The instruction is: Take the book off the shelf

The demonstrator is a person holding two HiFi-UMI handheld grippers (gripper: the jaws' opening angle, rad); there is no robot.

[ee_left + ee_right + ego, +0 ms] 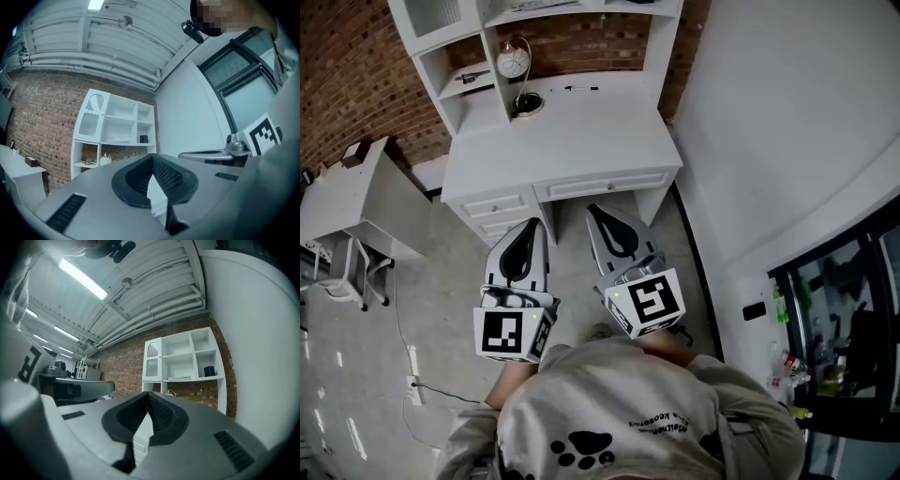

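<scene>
Head view: holding the left gripper (532, 227) and right gripper (602, 214) side by side near the white desk (581, 131), aiming both far toward its hutch (431, 56), likely lining up a reach.

Left gripper view: showing jaws pressed together on nothing; spotting what seems the book (115, 141) lying flat on a far middle shelf.

Right gripper view: pressing jaws together too, empty; seeing the book (180, 378) well apart, not yet reached.

Bright ceiling strip lights (82, 280), strong fisheye bending, dark vignetted corners, soft edges.
</scene>
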